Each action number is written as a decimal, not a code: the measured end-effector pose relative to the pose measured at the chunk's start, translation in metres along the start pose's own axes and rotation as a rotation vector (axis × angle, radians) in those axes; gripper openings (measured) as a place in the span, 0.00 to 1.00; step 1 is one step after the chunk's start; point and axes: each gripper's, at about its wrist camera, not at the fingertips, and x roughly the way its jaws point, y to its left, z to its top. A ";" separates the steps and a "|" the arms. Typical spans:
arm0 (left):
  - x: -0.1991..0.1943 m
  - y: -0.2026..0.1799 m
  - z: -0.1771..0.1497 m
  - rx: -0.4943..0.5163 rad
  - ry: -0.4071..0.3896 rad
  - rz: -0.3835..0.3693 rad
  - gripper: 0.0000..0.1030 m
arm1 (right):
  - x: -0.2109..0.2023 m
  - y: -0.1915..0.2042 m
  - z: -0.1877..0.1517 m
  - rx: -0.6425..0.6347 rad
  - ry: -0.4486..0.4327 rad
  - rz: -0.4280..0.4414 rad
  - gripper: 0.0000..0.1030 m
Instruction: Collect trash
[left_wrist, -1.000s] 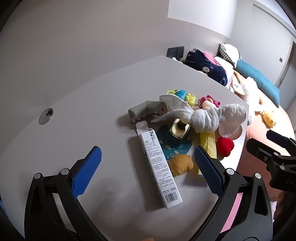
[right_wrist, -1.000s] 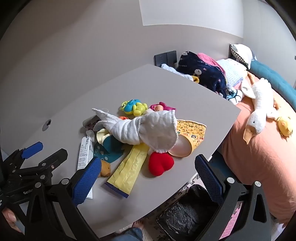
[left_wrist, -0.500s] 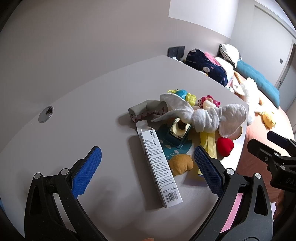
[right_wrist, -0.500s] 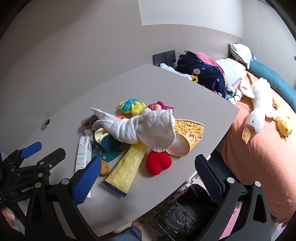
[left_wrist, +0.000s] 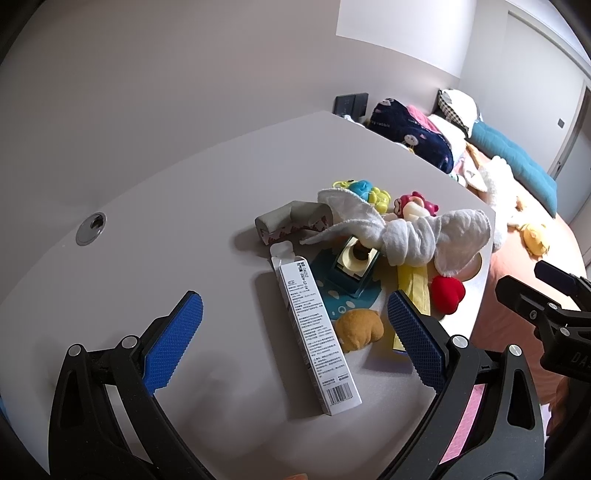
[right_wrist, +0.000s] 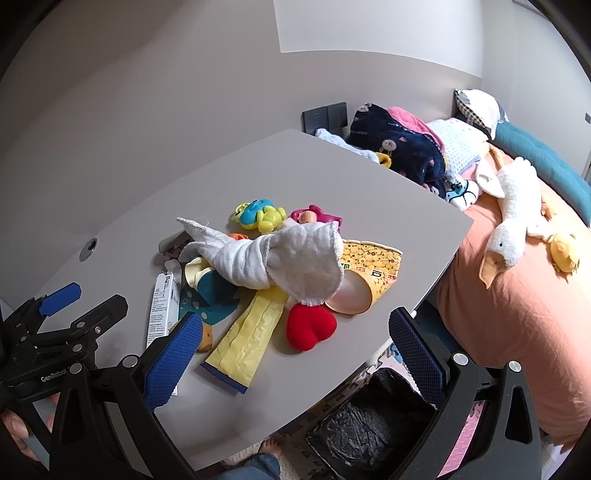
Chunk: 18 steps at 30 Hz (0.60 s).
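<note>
Almost nothing has shifted over the last second: both grippers hover where they were above the grey table (left_wrist: 155, 206), and the pile of clutter lies as before. From the left wrist view, the left gripper (left_wrist: 291, 321) hangs with its blue-padded jaws spread wide and empty, and between them lies a long white carton (left_wrist: 314, 328), flat on the table, its open flap toward the pile and its barcode end nearest the camera. Taking the white carton as landmark: just beyond its flap lies a grey cardboard roll (left_wrist: 291, 218); touching its right side is a teal sheet (left_wrist: 336, 291) with a small tan plush (left_wrist: 360, 328) at the near edge; farther right sit a yellow wrapper (left_wrist: 413, 284) and a red plush heart (left_wrist: 447, 293). A twisted white cloth (left_wrist: 402, 232) drapes over the pile beyond the carton. From the right wrist view, the right gripper (right_wrist: 293, 338) also hangs open with nothing in it, above the yellow wrapper (right_wrist: 247, 332) and red heart (right_wrist: 310, 326). A tipped yellow paper cup (right_wrist: 365, 273) lies right of the cloth (right_wrist: 280, 254). On the floor beyond the table's near corner stands a bin with a black liner (right_wrist: 369, 432). Bare toes and a denim hem (right_wrist: 258, 461) show at the bottom edge.
</note>
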 end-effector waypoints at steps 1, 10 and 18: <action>0.000 0.000 0.000 0.000 0.001 0.000 0.94 | 0.000 0.000 0.000 0.000 0.000 0.000 0.97; 0.001 0.000 0.000 -0.001 0.000 -0.001 0.94 | 0.000 0.000 0.000 0.001 0.000 0.000 0.97; 0.000 0.000 0.001 0.001 0.001 -0.003 0.94 | 0.000 -0.001 0.000 0.001 0.000 -0.002 0.97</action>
